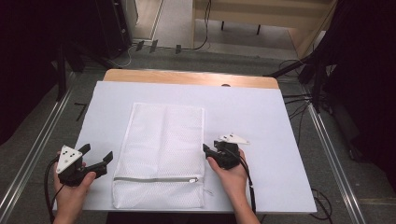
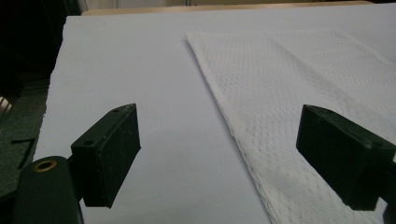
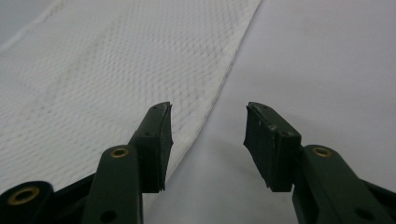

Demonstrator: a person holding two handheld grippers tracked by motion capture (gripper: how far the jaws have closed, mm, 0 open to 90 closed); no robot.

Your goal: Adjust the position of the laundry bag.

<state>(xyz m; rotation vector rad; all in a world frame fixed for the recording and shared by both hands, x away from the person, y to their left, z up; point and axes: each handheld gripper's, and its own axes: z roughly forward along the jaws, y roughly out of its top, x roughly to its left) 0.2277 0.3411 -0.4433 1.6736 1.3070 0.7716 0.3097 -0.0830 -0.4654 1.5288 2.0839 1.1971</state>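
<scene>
While both grippers hang at the near end of the table, this is how things lie, biggest first.

Table: a wooden table [image 1: 189, 77] whose bare top shows as a strip along the far edge.
Sheet: a white sheet [image 1: 261, 121] covers nearly all of the tabletop and lies flat.
Mesh bag: a white mesh bag [image 1: 161, 149] lies flat on the sheet, near the middle and toward the person, its long side running away from them; it lies between the two grippers.
Zipper: a grey zipper [image 1: 156, 179] runs across the bag's near end, drawn shut.
Left gripper: the left gripper [image 1: 97, 156] is just off the bag's left edge, jaws wide apart with nothing between them, one jaw over the sheet and one over the bag's edge.
Right gripper: the right gripper [image 1: 209, 150] is at the bag's right edge, jaws partly open and holding nothing, straddling that edge.
</scene>
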